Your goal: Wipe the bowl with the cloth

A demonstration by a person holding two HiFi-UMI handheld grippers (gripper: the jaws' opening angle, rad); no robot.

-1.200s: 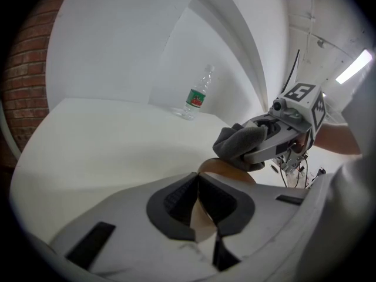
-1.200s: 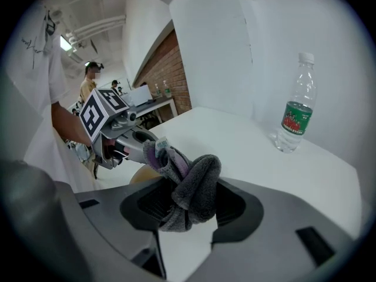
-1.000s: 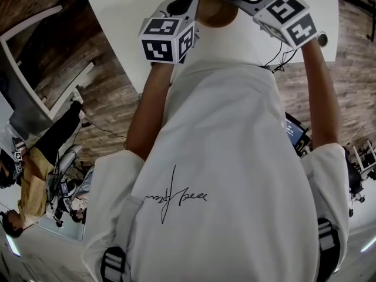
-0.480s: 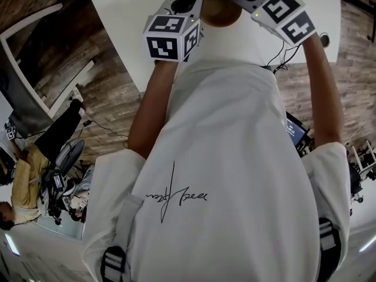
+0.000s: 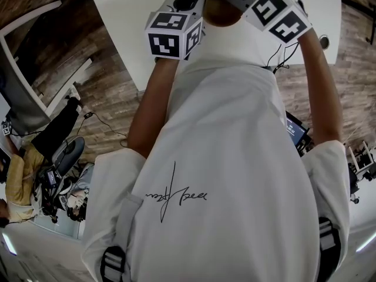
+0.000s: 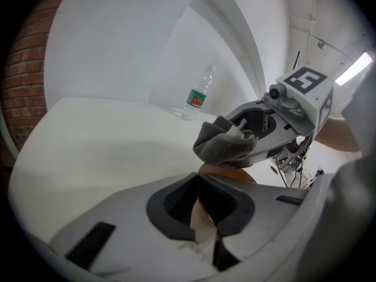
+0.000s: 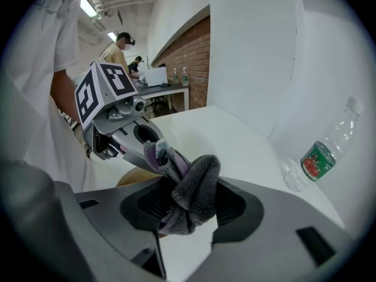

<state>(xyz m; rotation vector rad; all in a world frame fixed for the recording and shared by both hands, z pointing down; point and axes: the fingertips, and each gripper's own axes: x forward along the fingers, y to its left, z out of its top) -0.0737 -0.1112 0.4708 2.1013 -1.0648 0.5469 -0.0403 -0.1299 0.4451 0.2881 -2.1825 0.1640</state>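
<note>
Bowl [image 6: 235,175] in left jaws, cloth [image 7: 194,187] right

White table [image 6: 88,140]; clear plastic bottle [image 6: 198,96] with green label standing at far edge by wall.

In your left gripper view, the rim of the bowl [image 6: 232,173] stands between the jaws of your left gripper [image 6: 202,210] at the lower centre of the frame. Behind the bowl, to the centre right, your right gripper [image 6: 249,135] holds the cloth [image 6: 223,148] just above it; I can't tell whether they touch. The bottle [image 6: 198,96] stands upright on the table [image 6: 88,145] farther back, upper centre, close to the wall. In your right gripper view, the bottle is at the far right, well apart from the bowl at the lower left.
</note>
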